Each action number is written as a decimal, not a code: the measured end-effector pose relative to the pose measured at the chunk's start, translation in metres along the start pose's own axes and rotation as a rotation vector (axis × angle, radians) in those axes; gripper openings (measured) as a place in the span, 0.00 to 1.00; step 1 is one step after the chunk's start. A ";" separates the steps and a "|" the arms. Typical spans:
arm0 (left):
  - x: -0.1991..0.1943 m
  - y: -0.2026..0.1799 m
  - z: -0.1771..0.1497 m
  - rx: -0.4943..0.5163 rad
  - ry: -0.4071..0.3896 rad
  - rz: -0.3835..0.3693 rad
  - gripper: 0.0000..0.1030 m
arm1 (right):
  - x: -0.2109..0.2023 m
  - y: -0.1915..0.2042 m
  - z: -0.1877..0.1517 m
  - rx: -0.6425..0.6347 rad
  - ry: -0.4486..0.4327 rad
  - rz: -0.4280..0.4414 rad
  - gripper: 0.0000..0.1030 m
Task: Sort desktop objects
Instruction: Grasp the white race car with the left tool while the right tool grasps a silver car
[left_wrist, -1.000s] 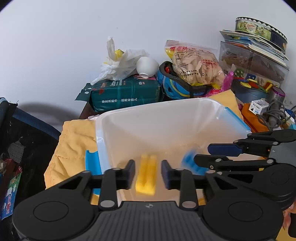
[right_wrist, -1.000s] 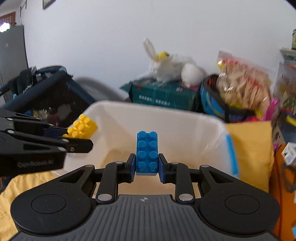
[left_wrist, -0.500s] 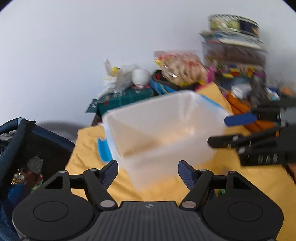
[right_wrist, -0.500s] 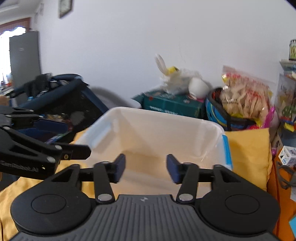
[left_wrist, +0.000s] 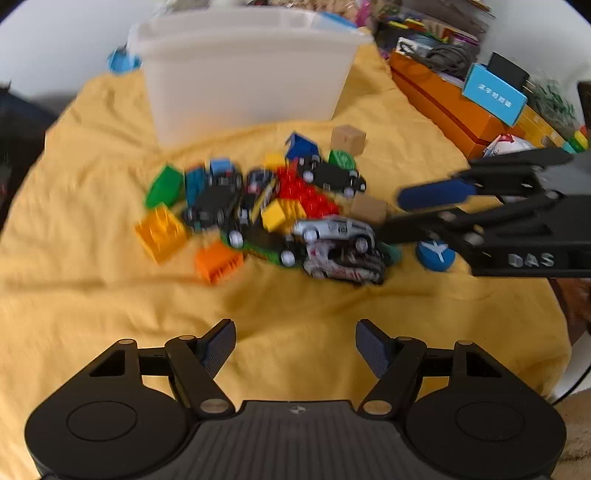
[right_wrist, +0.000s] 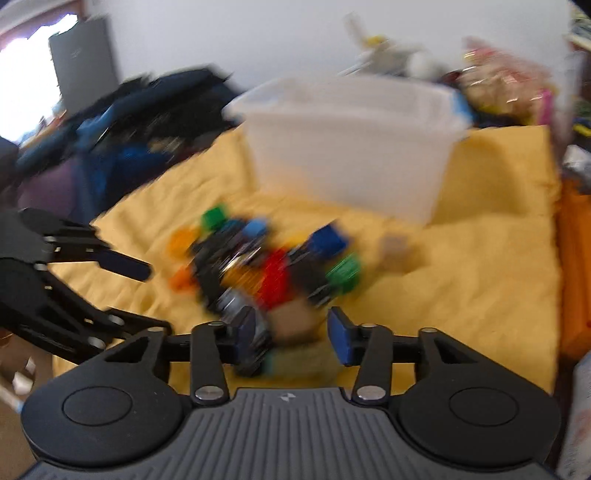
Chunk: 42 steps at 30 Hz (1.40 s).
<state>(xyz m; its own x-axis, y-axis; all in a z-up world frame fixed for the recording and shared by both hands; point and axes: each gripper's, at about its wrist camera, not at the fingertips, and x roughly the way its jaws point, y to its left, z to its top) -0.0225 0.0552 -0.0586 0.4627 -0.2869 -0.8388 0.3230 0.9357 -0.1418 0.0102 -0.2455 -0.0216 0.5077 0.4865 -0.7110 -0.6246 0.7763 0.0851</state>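
Observation:
A pile of toy bricks and toy cars (left_wrist: 280, 210) lies on the yellow cloth (left_wrist: 110, 314) in front of the white plastic bin (left_wrist: 240, 70). My left gripper (left_wrist: 295, 343) is open over bare cloth, short of the pile, with nothing between its fingers. My right gripper (left_wrist: 402, 214) reaches into the pile's right side beside a silver car (left_wrist: 332, 229). In the blurred right wrist view the right gripper (right_wrist: 293, 332) has its jaws closing, with a tan wooden block (right_wrist: 295, 321) between them; the pads stand clear of it. The left gripper (right_wrist: 144, 299) shows at the left.
Orange boxes (left_wrist: 443, 99) and a blue carton (left_wrist: 495, 98) line the cloth's right edge. A blue round cap (left_wrist: 434, 254) lies by the right gripper. A dark bag (right_wrist: 129, 122) sits left of the cloth. A second tan block (left_wrist: 347, 138) stands near the bin.
Both grippers let go of their bricks, yellow and blue, over the bin, then drew back and sank toward the pile. The right jaws are narrower than half a second ago.

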 end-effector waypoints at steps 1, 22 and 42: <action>0.001 0.002 -0.001 -0.027 0.006 -0.024 0.73 | 0.003 0.006 -0.001 -0.020 0.005 0.016 0.41; 0.006 -0.010 0.002 -0.135 0.006 -0.158 0.73 | 0.090 0.020 0.047 -0.189 0.407 0.175 0.45; 0.057 -0.026 0.056 -0.336 0.031 -0.001 0.52 | -0.029 -0.023 -0.006 -0.046 0.118 -0.149 0.21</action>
<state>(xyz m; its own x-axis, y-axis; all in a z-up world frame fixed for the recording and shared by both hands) 0.0419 0.0033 -0.0735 0.4359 -0.2862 -0.8533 0.0307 0.9523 -0.3038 0.0063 -0.2803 -0.0068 0.5254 0.3151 -0.7904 -0.5752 0.8160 -0.0571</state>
